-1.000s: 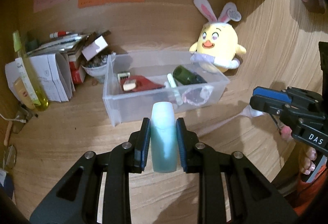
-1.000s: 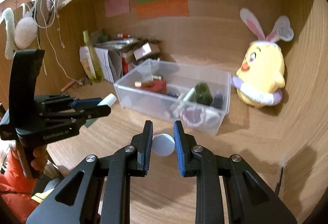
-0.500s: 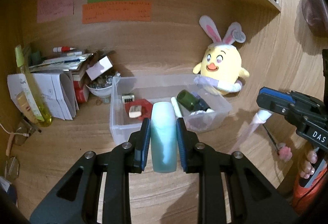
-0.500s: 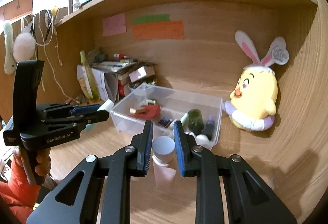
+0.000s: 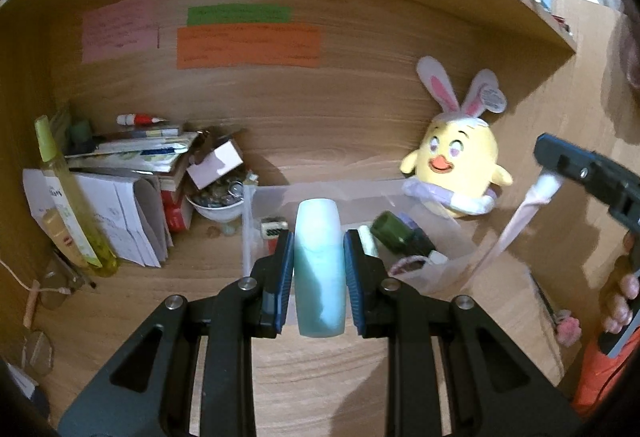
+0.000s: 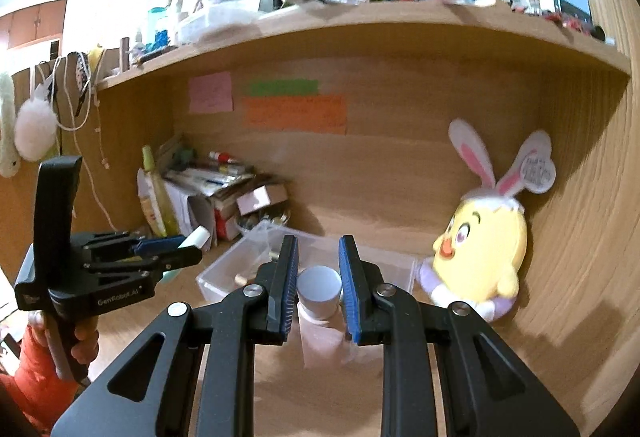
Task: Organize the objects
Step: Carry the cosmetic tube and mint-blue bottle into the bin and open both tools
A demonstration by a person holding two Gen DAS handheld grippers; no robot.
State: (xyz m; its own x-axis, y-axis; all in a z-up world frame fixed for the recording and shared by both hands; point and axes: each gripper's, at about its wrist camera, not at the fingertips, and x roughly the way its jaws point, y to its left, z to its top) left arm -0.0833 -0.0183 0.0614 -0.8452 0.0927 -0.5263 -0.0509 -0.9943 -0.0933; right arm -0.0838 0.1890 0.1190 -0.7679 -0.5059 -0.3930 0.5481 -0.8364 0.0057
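My left gripper (image 5: 319,237) is shut on a pale teal bottle (image 5: 319,277), held upright between the blue pads. Behind it stands a clear plastic bin (image 5: 250,225) holding a dark green bottle (image 5: 386,233) and other small items. My right gripper (image 6: 318,241) is shut on a pale pink tube with a grey cap (image 6: 319,287), above the desk in front of the bin (image 6: 224,273). The left wrist view shows the right gripper (image 5: 548,157) at the right with the pink tube (image 5: 516,225) hanging slanted below it. In the right wrist view the left gripper (image 6: 188,251) is at the left.
A yellow chick plush with bunny ears (image 5: 456,169) sits right of the bin. Stacked papers and books (image 5: 128,197), a yellow-green bottle (image 5: 68,205) and a white bowl of bits (image 5: 218,205) crowd the left. A cluttered shelf (image 6: 360,21) overhangs the desk. A hand (image 6: 84,341) holds the left gripper.
Both grippers have risen with their items still held. The bin sits lower in both views, and the shelf top has come into the right wrist view.
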